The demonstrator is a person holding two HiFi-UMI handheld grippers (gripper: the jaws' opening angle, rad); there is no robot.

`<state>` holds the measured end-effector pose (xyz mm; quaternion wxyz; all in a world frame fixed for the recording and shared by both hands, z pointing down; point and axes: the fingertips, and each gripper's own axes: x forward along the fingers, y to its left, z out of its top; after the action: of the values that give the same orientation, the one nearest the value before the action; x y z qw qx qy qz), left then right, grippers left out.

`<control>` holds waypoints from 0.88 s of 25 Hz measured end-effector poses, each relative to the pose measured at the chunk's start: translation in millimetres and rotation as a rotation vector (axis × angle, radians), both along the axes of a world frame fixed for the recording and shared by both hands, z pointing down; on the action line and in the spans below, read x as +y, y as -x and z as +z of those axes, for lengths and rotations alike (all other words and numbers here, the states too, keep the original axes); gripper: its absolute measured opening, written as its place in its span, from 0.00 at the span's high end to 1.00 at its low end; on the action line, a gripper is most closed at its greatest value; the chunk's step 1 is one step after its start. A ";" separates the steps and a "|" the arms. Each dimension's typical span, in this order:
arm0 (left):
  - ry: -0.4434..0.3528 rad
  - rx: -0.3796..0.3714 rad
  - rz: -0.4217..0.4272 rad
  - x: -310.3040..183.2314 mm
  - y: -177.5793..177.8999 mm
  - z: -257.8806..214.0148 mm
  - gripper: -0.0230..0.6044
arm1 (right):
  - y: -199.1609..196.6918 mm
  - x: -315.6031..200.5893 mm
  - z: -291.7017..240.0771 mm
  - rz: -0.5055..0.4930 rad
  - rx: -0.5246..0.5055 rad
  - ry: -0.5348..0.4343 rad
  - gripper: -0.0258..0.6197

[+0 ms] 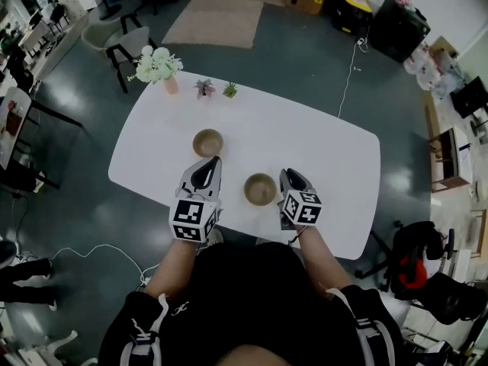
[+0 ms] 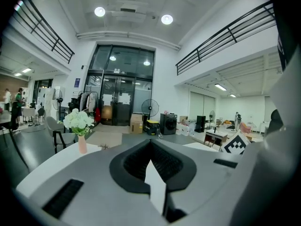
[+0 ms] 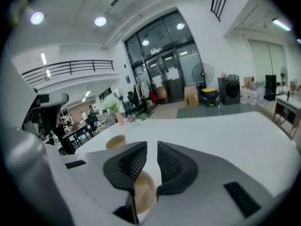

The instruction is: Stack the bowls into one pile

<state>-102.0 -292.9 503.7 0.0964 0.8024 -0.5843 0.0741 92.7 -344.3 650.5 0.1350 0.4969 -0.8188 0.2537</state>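
Two tan bowls stand on the white table (image 1: 320,143). The far bowl (image 1: 207,141) (image 3: 115,141) sits toward the table's middle. The near bowl (image 1: 260,189) (image 3: 143,194) is by the front edge. My right gripper (image 1: 290,177) (image 3: 151,147) hovers just right of the near bowl, its jaws a narrow gap apart. The bowl's rim shows below the jaws with no pad pressing on it. My left gripper (image 1: 207,166) (image 2: 150,142) is left of the near bowl and below the far one, with its jaws together and nothing between them. No bowl shows in the left gripper view.
A vase of white flowers (image 1: 158,67) (image 2: 79,124) and two small potted plants (image 1: 204,88) (image 1: 229,90) stand at the table's far left edge. A chair (image 1: 122,48) is behind that corner. The table's right half is bare.
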 end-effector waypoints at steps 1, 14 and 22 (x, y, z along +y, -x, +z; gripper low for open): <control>-0.005 0.001 0.012 -2.7 -5.1 -2.6 0.94 | -5.3 -4.1 -19.3 0.022 0.000 -0.065 0.84; -0.087 0.030 0.160 -32.2 -84.9 -42.7 0.94 | -80.8 0.0 -213.5 0.266 0.054 -0.652 0.94; -0.099 0.017 0.170 -34.6 -129.2 -51.2 0.94 | -130.4 1.5 -203.1 0.314 0.008 -0.602 0.94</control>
<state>27.3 -327.5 452.5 0.0550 0.8533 -0.5164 0.0465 223.2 -342.8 447.4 -0.0551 0.6355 -0.7699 0.0161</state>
